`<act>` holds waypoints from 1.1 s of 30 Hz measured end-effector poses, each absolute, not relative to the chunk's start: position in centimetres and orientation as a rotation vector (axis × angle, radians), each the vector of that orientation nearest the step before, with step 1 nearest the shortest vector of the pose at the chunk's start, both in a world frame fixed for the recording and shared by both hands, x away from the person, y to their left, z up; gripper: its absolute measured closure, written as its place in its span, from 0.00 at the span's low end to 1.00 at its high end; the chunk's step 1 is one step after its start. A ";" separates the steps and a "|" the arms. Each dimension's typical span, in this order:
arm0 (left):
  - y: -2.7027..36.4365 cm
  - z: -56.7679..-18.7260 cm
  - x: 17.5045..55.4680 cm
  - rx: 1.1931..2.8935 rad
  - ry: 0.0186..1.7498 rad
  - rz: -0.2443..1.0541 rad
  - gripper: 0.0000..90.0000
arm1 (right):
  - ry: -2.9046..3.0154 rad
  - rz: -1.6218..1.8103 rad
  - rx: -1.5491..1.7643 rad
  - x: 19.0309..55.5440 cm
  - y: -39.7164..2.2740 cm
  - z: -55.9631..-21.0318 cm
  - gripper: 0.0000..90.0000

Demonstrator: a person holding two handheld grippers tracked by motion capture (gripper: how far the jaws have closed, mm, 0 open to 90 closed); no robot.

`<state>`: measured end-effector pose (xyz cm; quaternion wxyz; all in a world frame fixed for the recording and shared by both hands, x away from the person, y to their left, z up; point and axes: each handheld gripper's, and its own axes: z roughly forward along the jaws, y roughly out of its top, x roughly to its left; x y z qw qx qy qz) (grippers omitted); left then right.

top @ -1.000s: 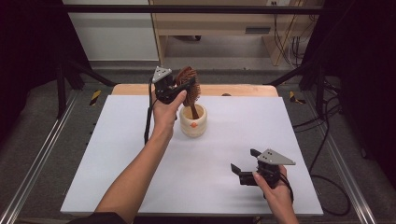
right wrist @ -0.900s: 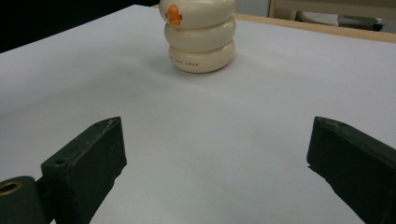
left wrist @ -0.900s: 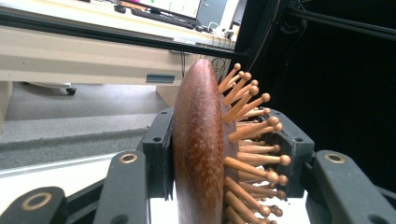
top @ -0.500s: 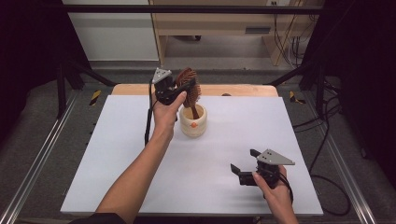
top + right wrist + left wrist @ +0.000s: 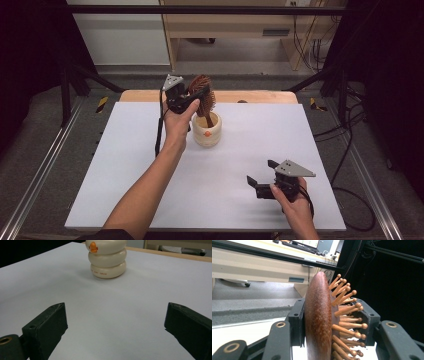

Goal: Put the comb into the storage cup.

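Hairbrush (image 5: 202, 95) is stiff, light wood; my left gripper (image 5: 192, 97) is clamped on its head, above the cream holder (image 5: 207, 132) on the bench (image 5: 125, 165). Handle seems inside the holder. Pins may slip. Right gripper (image 5: 262, 172) stands apart, empty.

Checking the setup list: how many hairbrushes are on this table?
1. The wooden hairbrush stands handle-down in the cream duck-shaped holder at the far middle of the table, its head clamped by the left gripper. None seems hidden.

polished wooden hairbrush (image 5: 318, 322); glossy, probably ceramic cup (image 5: 107, 258); matt white table (image 5: 280, 135).
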<state>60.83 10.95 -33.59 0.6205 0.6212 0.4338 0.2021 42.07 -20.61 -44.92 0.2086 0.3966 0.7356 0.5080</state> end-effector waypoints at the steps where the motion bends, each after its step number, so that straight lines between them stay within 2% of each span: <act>1: 10.9 -33.6 60.8 1.429 0.998 0.463 0.55 | 2.047 1.413 1.104 42.1 -20.6 -44.9 0.05; 33: 10.8 -34.7 60.9 1.432 1.022 0.449 0.55 | 2.050 1.410 1.107 42.1 -20.6 -45.0 0.06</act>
